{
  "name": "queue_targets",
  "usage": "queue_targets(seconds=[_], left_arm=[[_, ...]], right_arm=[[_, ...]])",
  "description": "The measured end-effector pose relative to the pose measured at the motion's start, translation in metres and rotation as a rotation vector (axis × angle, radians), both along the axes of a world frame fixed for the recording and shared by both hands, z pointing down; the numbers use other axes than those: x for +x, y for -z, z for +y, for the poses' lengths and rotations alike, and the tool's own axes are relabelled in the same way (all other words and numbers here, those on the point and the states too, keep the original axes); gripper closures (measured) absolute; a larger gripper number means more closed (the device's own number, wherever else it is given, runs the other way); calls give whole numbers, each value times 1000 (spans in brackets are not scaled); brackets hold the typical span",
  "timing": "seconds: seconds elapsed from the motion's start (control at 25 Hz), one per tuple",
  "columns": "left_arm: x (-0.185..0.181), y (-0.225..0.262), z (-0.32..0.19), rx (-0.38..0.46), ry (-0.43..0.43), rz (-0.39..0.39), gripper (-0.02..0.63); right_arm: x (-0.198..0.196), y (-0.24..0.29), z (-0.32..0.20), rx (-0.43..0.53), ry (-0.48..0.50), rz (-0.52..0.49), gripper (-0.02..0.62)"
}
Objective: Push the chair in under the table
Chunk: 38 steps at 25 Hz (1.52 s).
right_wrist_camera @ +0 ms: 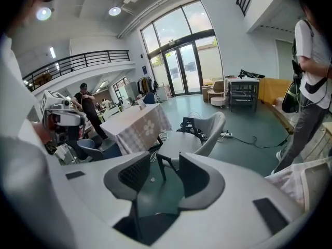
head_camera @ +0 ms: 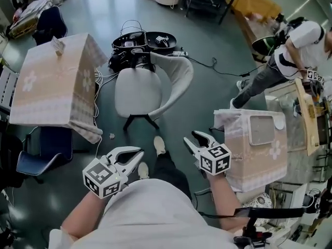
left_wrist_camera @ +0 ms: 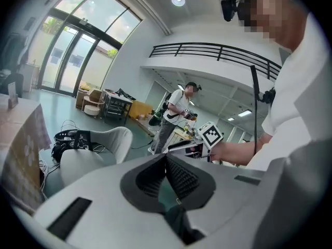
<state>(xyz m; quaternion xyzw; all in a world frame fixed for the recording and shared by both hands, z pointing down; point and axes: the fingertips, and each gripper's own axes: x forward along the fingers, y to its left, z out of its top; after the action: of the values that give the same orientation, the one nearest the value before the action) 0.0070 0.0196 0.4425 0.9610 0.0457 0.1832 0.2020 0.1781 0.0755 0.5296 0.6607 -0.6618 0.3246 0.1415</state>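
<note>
Nearest, at the bottom of the frame, my left gripper (head_camera: 140,155) has its jaws together and my right gripper (head_camera: 189,137) has them apart; both are empty. Beyond, mid-frame, stands the chair (head_camera: 137,90), clear of the table (head_camera: 46,87) at upper left. I judge it a stiff, light shell that will likely slide. Its seat faces left toward the table, long axis left-right, so I'd push at the backrest (head_camera: 179,77).

Head camera overhead; handheld cameras low; chair (head_camera: 137,90) shared.

Bright daylight from tall windows (right_wrist_camera: 181,51); fisheye-warped, dark-cornered edges.
</note>
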Motion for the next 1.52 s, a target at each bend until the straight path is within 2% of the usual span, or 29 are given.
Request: queue_targets(seconds=[0.16, 0.4, 0.52, 0.64, 0.76, 0.84, 0.88, 0.96, 1.04, 1.28, 1.52], left_arm=[[26, -6, -46, -25, 77, -6, 594], [75, 11, -126, 22, 200, -42, 594], [93, 17, -157, 41, 260, -61, 594], [102, 18, -179, 24, 332, -74, 594], [101, 12, -194, -1, 393, -93, 594], [96, 6, -202, -15, 423, -109, 594], [93, 3, -205, -19, 436, -114, 594], [87, 1, -211, -20, 463, -120, 594], [80, 1, -219, -16, 494, -118, 594], [49, -1, -243, -2, 546, -109, 594], [19, 2, -259, 12, 578, -96, 594]], right_arm=[[76, -40, -66, -44, -27, -29, 402], [198, -97, -167, -116, -112, -130, 336], [247, -136, -202, -194, -148, -152, 321], [283, -176, -227, -262, -186, -235, 316], [291, -207, -247, -313, -215, -370, 318], [287, -221, -256, -353, -242, -421, 324], [286, -226, -257, -377, -265, -422, 376], [288, -231, -255, -419, -320, -388, 440], [287, -231, -254, -436, -362, -377, 471], [266, -230, -272, -412, -454, -449, 492], [225, -230, -319, -390, -472, -485, 491]])
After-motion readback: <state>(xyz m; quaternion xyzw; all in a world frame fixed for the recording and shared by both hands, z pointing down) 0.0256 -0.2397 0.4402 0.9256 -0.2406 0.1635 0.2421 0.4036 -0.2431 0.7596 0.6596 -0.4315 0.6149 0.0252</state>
